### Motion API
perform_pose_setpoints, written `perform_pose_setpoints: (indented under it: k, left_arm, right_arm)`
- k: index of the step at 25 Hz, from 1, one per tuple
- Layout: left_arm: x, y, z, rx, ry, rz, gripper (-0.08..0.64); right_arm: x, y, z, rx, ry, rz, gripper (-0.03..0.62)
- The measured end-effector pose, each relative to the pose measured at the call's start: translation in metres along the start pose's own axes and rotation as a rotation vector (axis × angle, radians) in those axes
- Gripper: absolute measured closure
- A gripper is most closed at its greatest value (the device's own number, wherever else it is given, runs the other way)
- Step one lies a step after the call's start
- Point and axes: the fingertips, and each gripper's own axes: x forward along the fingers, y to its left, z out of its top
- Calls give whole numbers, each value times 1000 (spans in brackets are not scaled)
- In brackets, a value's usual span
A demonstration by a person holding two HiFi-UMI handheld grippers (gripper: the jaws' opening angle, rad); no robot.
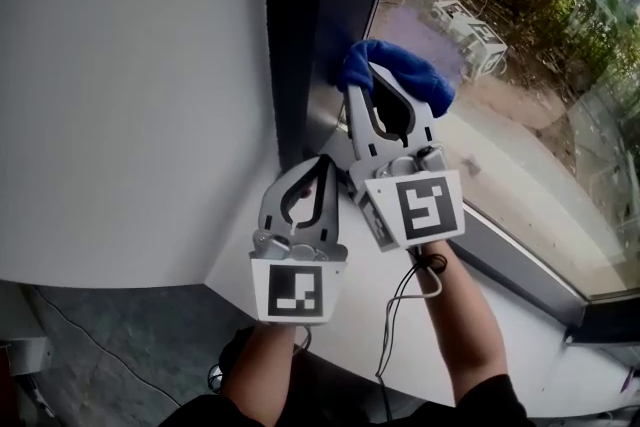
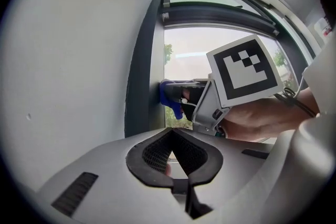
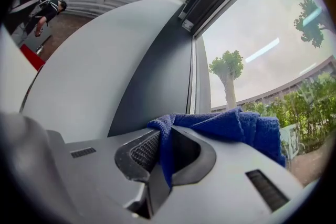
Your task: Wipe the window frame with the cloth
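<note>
A blue cloth (image 1: 404, 71) is pressed against the dark grey window frame (image 1: 300, 35) where its upright meets the glass. My right gripper (image 1: 383, 75) is shut on the blue cloth, which drapes over its jaw tips. The right gripper view shows the cloth (image 3: 236, 126) pinched between the pads, with the frame (image 3: 163, 81) just behind. My left gripper (image 1: 322, 163) is lower and nearer on the white sill (image 1: 520, 315), shut with nothing in it. Its own view looks along the frame (image 2: 137, 76) toward the cloth (image 2: 169, 94).
A white wall (image 1: 130, 65) stands left of the frame. The glass pane (image 1: 560, 115) lies to the right, with trees and a white bench (image 1: 470, 30) outside. A black cable (image 1: 400, 315) hangs from the right gripper. Dark floor (image 1: 120, 355) is at bottom left.
</note>
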Motion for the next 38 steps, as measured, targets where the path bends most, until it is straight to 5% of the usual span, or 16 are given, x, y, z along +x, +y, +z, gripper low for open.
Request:
perform_pose_setpoints:
  k: [24, 38]
  left_arm:
    - [-5, 15, -8, -78, 49, 95, 555]
    - [-3, 17, -16, -73, 86, 108, 555]
  right_arm:
    - [-15, 12, -53, -26, 212, 59, 569]
    - [-24, 16, -92, 216, 301, 32, 569]
